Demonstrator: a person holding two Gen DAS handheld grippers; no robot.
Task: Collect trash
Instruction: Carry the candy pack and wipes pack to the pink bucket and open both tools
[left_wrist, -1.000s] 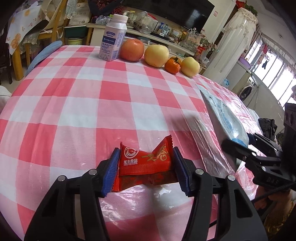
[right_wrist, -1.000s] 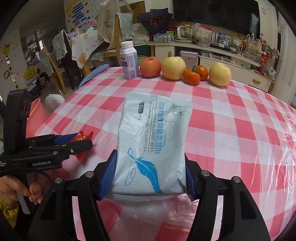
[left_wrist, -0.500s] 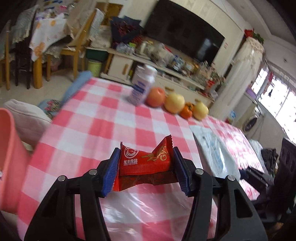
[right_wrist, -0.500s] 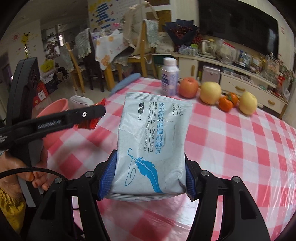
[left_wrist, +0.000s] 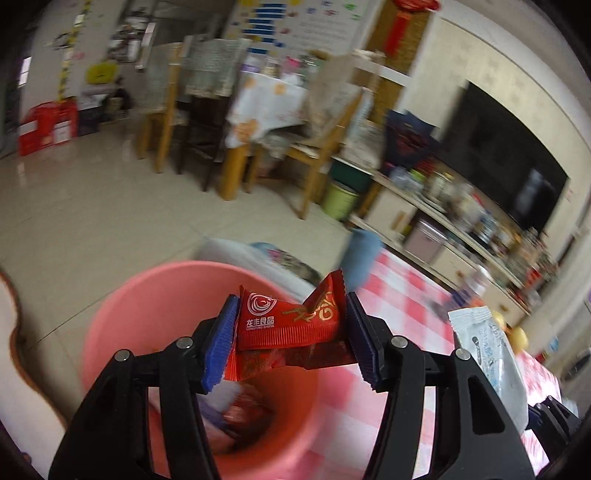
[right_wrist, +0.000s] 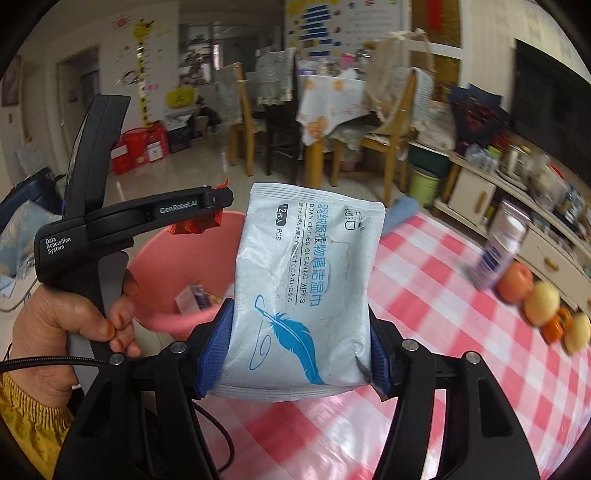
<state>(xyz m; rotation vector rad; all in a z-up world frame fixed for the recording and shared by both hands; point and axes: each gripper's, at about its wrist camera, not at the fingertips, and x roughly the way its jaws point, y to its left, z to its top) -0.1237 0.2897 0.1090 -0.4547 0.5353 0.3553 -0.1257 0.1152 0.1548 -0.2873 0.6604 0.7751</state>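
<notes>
While poised above the pink bin (left_wrist: 122, 314) beside the checked tabletop (right_wrist: 443, 295), left hand-held gripper (left_wrist: 290, 341) clamped on red snack wrapper (left_wrist: 288, 325); right hand-held gripper (right_wrist: 295, 354) clamped on wipes packet (right_wrist: 306, 295). Inside the bin, blurred scraps, possibly wrappers.

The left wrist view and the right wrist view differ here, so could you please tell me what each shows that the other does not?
Only the left wrist view shows the red snack wrapper's printed face, clamped in the left tool directly above the pink bin.

Only the right wrist view shows the person's hand on the left tool's handle, the wipes pack's full front clamped in the right tool, and the fruit lined up on the checked table.

Both show the bin with trash inside, both packets, and the table.
</notes>
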